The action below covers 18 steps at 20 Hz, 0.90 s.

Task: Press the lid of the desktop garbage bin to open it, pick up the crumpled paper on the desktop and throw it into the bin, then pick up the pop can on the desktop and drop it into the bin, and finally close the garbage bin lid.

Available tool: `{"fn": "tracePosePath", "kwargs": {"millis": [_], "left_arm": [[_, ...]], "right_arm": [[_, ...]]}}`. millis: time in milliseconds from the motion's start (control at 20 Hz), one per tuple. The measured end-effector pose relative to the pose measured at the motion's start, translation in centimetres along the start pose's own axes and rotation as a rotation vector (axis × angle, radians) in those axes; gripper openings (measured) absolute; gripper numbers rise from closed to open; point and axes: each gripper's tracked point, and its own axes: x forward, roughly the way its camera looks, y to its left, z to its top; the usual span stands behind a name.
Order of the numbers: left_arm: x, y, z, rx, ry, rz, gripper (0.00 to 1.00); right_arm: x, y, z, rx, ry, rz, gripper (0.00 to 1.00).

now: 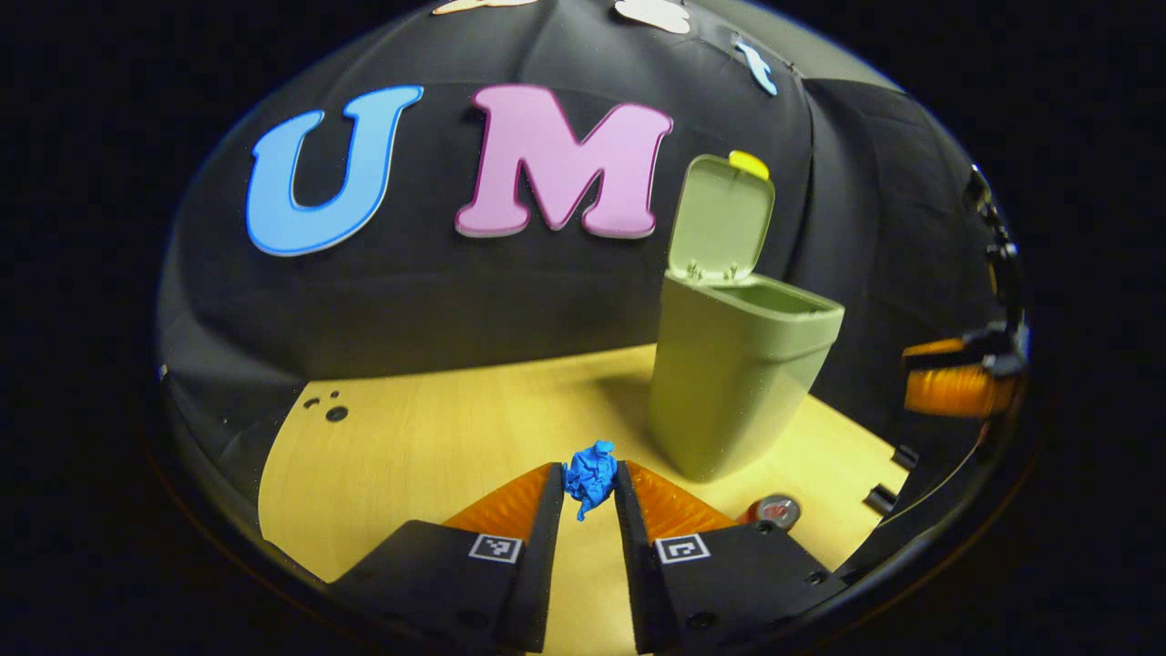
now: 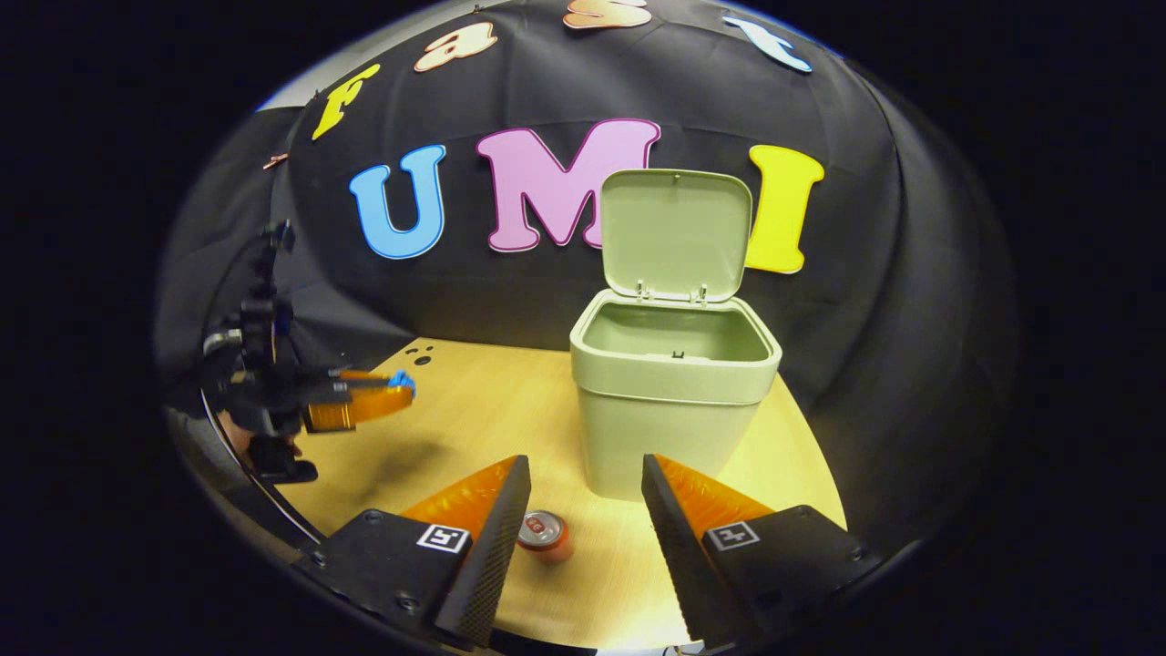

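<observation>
A pale green bin (image 1: 733,383) (image 2: 669,401) stands on the wooden desktop with its lid (image 1: 720,219) (image 2: 676,232) swung up and open. My left gripper (image 1: 589,483) is shut on a blue crumpled paper (image 1: 590,476), held above the desk to the left of the bin. In the right gripper view that same gripper (image 2: 401,387) hangs at the left with the blue paper (image 2: 405,384) at its tips. A red pop can (image 2: 543,534) (image 1: 774,511) lies on its side on the desk in front of the bin. My right gripper (image 2: 583,483) is open, just above and behind the can.
The wooden desktop (image 2: 474,410) (image 1: 437,437) has small dark holes (image 1: 330,407) near its back left corner. Black cloth wall rises right behind the bin. The right gripper (image 1: 956,378) shows at the far right edge of the left gripper view.
</observation>
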Motion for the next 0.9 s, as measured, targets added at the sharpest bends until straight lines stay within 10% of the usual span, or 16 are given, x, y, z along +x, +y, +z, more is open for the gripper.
{"fn": "tracePosePath", "kwargs": {"millis": [500,900], "left_arm": [[2.8,-8.6,14.2,0.060,-0.218,-0.214,0.39],[7.9,-14.8,15.8,0.131,-0.243,-0.332,0.34]], "right_arm": [[0.4,1.9,-1.8,0.023,0.026,0.072,0.81],[-0.5,1.2,-3.0,-0.008,0.043,0.060,0.81]]}}
